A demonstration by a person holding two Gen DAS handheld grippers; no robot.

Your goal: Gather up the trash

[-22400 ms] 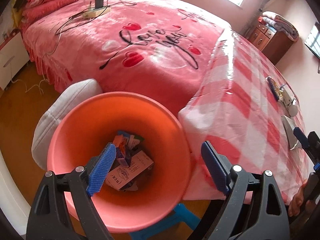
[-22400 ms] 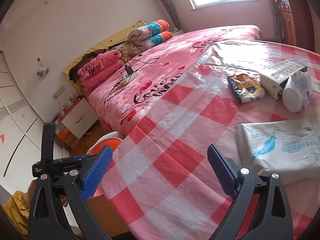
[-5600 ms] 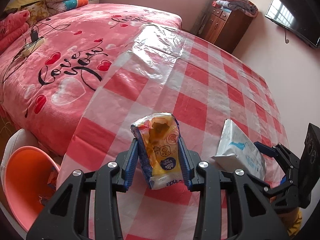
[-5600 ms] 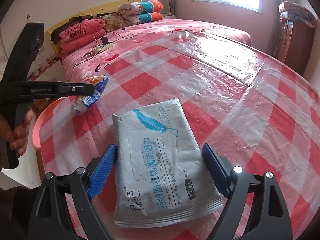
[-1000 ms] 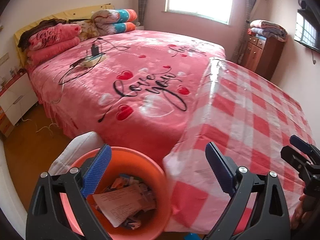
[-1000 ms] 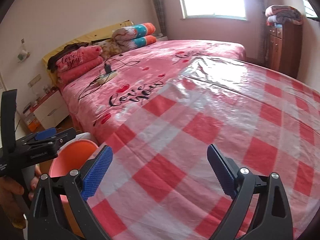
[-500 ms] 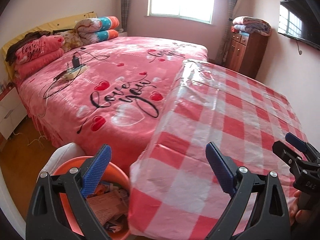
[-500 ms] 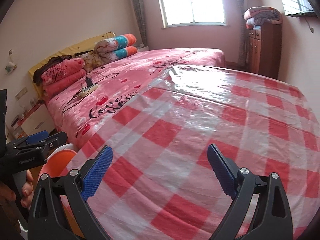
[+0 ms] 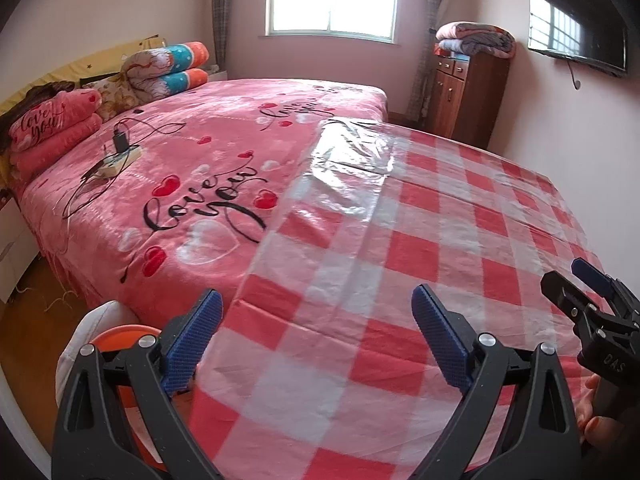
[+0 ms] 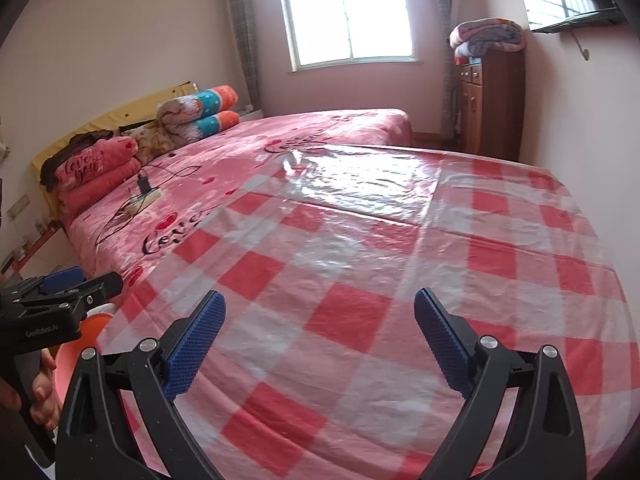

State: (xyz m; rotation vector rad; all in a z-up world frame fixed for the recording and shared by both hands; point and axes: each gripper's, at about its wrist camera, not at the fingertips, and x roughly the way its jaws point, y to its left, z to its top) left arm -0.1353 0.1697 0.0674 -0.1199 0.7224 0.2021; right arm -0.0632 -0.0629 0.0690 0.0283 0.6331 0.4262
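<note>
- Your left gripper (image 9: 314, 334) hovers over the near edge of the checked tablecloth (image 9: 420, 240), its 2 blue pads spread wide with nothing between them.
- Your right gripper (image 10: 318, 338) is likewise wide apart and empty above the cloth.
- The orange trash bin (image 9: 120, 334) sits on the floor just beside the table's left corner, below your left gripper.

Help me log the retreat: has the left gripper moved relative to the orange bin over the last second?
Yes. The left gripper has risen and swung right, off the orange bin and over the checkered tablecloth, jaws open.
</note>
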